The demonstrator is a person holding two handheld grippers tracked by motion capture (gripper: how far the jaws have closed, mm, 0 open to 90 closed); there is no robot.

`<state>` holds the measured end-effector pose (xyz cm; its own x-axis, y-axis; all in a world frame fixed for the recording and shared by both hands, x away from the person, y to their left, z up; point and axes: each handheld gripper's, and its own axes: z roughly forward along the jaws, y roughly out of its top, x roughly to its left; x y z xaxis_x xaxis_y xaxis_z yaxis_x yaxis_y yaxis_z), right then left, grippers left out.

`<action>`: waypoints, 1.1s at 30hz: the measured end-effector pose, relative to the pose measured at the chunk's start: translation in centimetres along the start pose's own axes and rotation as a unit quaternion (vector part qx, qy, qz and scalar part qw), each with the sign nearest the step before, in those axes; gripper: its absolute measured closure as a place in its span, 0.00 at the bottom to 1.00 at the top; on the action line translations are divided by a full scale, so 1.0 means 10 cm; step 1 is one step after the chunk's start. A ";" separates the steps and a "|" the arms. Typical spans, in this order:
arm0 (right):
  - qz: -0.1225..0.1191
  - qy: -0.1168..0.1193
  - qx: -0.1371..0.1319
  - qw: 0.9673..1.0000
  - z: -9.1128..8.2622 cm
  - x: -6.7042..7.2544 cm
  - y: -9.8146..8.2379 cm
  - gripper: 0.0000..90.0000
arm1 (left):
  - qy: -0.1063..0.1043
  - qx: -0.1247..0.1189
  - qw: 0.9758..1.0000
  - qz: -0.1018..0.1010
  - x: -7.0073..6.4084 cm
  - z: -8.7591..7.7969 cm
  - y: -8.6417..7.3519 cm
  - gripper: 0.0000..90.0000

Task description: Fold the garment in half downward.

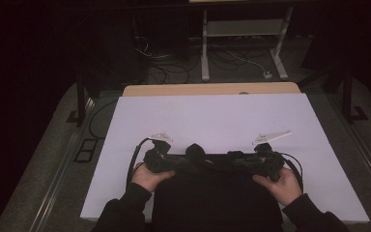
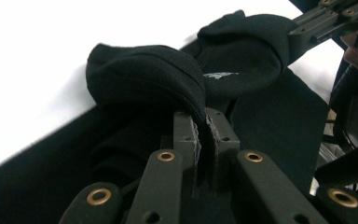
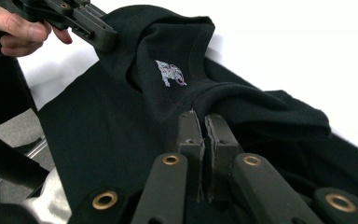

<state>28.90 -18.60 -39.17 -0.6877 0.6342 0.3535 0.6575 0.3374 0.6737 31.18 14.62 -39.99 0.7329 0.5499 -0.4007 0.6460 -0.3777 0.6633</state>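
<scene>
Garment: a black garment point(image 1: 217, 198) lay flat on the white tabletop point(image 1: 212, 116), its near part hanging off the edge toward me; a small pale logo point(image 3: 170, 73) showed near the raised edge.
Left claw: my left claw point(image 2: 204, 122) was clenched on the cloth's far edge, a thick bunch of fabric folded over its tips.
Right claw: my right claw point(image 3: 204, 121) was clenched on the same edge farther along, cloth gathered over its tips as well.
Hands: my left hand point(image 1: 149, 176) and right hand point(image 1: 282, 186) held the tools level, well apart, one toward each side of the garment.
Why held so: I judged that gripping two spaced points kept the edge stretched between them, so the cloth could be carried over itself as a straight fold rather than a heap.
Step in hand: it looked like the start of a fold, the edge lifted just off the sheet.
Risk: thick bunches might slip unevenly and skew the crease.
</scene>
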 end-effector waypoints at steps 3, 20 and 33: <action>0.000 0.003 0.007 1.000 0.00 0.02 -0.04 0.94 | -0.001 0.008 1.000 0.002 -0.03 0.00 -0.06 0.92; 0.024 0.009 0.038 0.999 -0.02 0.04 -0.37 0.94 | 0.006 0.057 0.998 0.021 -0.22 0.08 -0.34 0.91; 0.026 0.016 0.053 0.998 -0.04 0.15 -0.52 0.94 | 0.002 0.059 0.998 0.016 -0.33 0.01 -0.51 0.91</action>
<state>24.29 -19.68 -41.83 -0.6598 0.6314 0.4074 0.7202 0.3768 0.5824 25.45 14.63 -42.14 0.7523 0.5398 -0.3777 0.6436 -0.4797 0.5964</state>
